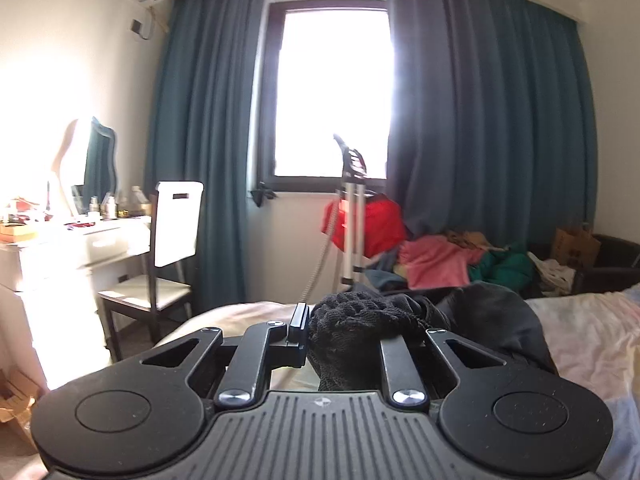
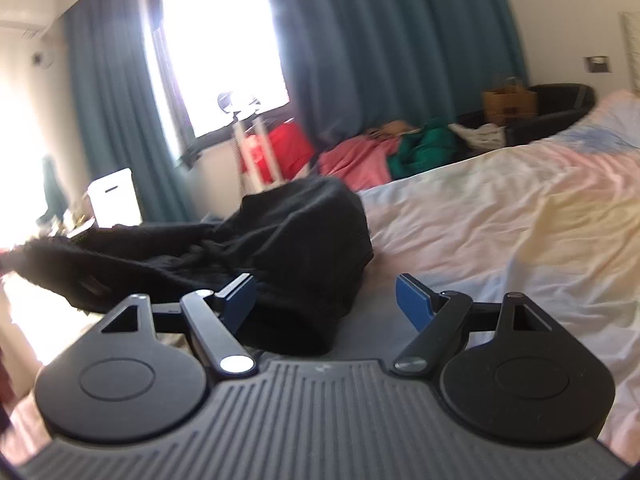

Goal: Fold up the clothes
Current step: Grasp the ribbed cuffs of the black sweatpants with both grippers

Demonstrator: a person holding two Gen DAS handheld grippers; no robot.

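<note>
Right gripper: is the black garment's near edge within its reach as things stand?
Probably yes. The right gripper is open, and the black garment on the bed already bulges between its fingers, with nothing in the way. The left gripper pinches another part.

The right-hand finger of the left gripper [image 1: 320, 330] is hidden under a bunched black knitted garment [image 1: 352, 332]; pad contact cannot be confirmed there. The garment's far end runs off the left edge in the right wrist view, where it is blurred. That whole view is smeared, so the items on the dresser [image 1: 60, 248] cannot be identified. The window [image 1: 336, 92] is overexposed; nothing outside is readable. The bed [image 2: 500, 220] is cut off at the right edge.
</note>
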